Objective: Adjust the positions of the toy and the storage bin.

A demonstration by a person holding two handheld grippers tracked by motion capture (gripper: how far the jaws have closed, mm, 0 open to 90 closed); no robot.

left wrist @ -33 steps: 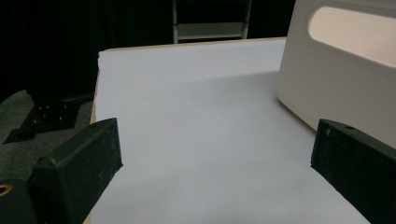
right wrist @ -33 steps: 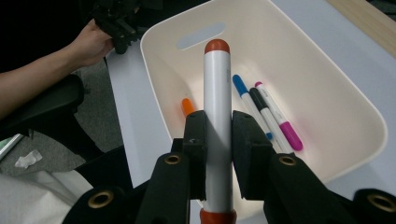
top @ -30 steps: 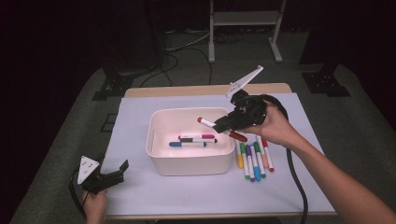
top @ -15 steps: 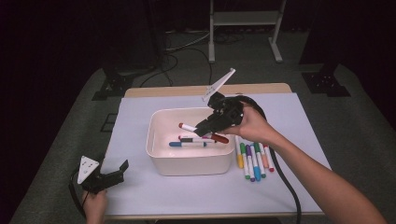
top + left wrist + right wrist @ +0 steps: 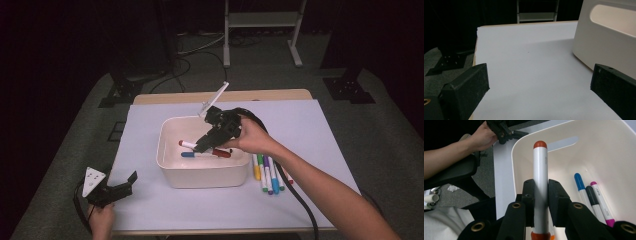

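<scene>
Markers are what I count first: one red-capped marker (image 5: pixel 540 187) pinched between the pads of the right gripper (image 5: pixel 206 144), and three more lying loose in the white bin (image 5: pixel 172 172) below it, a blue-capped marker (image 5: pixel 582 190), a dark-capped marker (image 5: pixel 592 198) and a magenta-capped marker (image 5: pixel 602 203), side by side just to one side of the jaws in the right gripper view. Beyond the person's right hand (image 5: pixel 252 137), on the far side from the bin, a row of loose markers (image 5: pixel 267 172) lies on the white mat (image 5: pixel 310 125); I make out yellow, green, purple and blue ones, but the forearm covers part of the row, so I cannot give a sure count. There is one bin and two grippers. The right gripper hangs over the open bin, tilted nose-down toward its floor, its jaws pressed tight on the white barrel of the held marker, which sticks out well ahead of the tips with its red end over the inside of the bin. The right forearm reaches in slantwise across the mat. The left gripper (image 5: pixel 122 185) rests low at the near corner of the mat, well apart from the right one, held by the left hand (image 5: pixel 100 220); its jaws stand spread wide with nothing between them, one of them near the bin's outer wall
</scene>
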